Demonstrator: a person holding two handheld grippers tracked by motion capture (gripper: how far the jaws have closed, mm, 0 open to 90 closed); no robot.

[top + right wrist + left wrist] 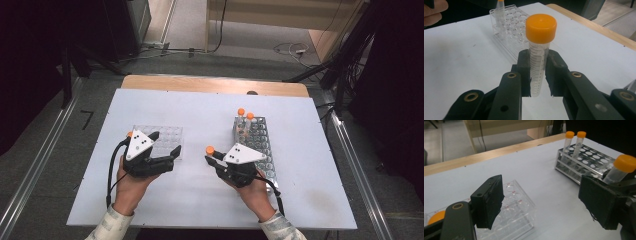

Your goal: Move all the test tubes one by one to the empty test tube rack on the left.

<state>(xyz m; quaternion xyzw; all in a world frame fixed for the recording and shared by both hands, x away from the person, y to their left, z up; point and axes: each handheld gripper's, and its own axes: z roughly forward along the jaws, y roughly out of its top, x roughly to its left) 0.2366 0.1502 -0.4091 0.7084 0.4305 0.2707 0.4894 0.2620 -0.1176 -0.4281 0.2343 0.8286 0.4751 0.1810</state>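
Observation:
My right gripper [212, 159] is shut on a clear graduated tube with an orange cap [539, 50], held upright above the white table between the two racks. The same held tube [210, 150] also stands at the right edge of the left gripper view [621, 167]. My left gripper [166, 144] is open over the near right part of a clear plastic rack [165, 136], with nothing between its pads [489, 202]. One orange-capped tube [435, 217] stands in that clear rack beside the left gripper. A second, perforated rack [260, 145] holds two orange-capped tubes [245, 116] at its far end.
The white board [210, 110] lies on a wooden table whose far edge [215, 85] shows behind it. Dark stands and cables surround the table on the floor. Bare board lies between the two racks and in front of both hands.

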